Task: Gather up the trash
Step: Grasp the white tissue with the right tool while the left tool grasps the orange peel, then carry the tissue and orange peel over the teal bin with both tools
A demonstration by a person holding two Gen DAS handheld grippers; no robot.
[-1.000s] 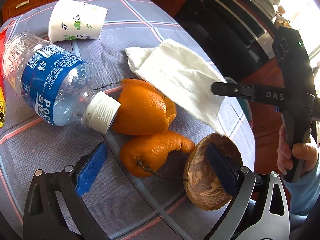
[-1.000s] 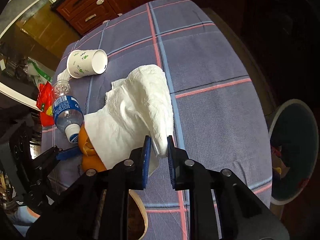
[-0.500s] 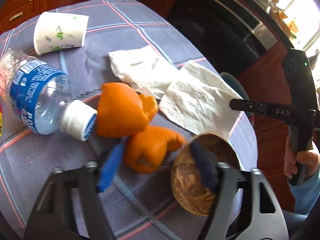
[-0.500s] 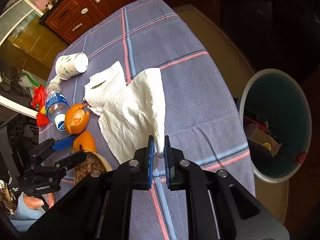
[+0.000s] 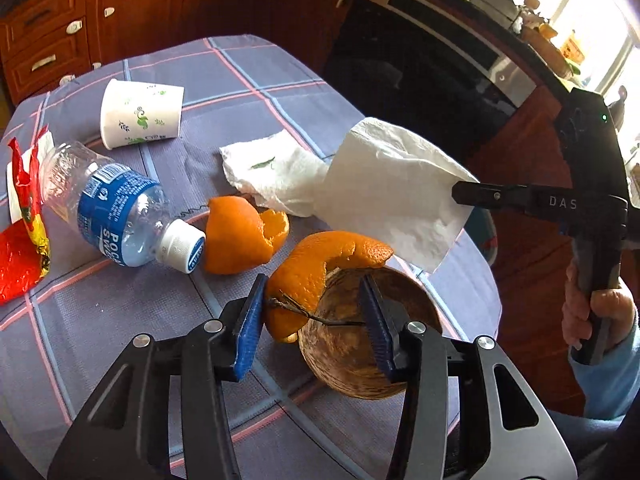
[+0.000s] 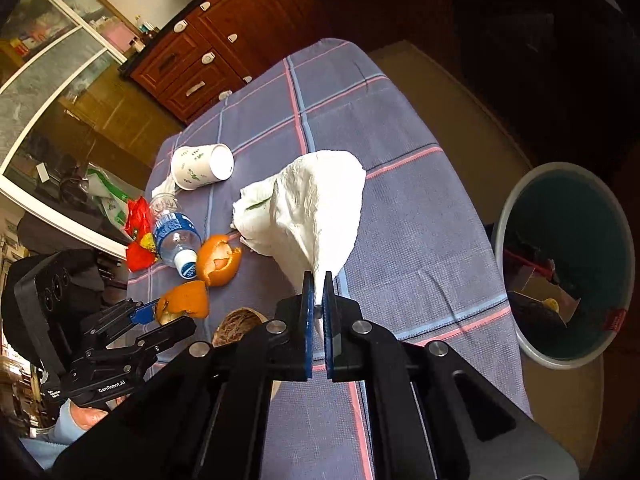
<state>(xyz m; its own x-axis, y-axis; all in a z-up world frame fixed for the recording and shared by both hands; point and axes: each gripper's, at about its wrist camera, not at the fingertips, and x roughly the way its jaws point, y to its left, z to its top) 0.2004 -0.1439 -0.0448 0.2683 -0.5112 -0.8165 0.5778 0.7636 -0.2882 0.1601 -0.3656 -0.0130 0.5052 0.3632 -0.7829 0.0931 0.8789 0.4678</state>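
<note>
Pinching a white paper towel (image 6: pixel 320 216) by one corner, the right hand-held gripper (image 6: pixel 316 300) has its pads pressed together; the sheet hangs lifted, its long axis running away toward a second crumpled towel (image 5: pixel 272 176) on the tabletop (image 6: pixel 420 240). The left hand-held gripper (image 5: pixel 316 320), whose jaws have just been closing, clamps a curled orange peel (image 5: pixel 316 272) raised above a coconut shell (image 5: pixel 352 352). Beyond lie another peel (image 5: pixel 240 236), a toppled bottle (image 5: pixel 116 212), cap toward the peel, and a paper cup (image 5: pixel 140 114) on its side. A bin (image 6: pixel 568 264) stands beside the table.
</note>
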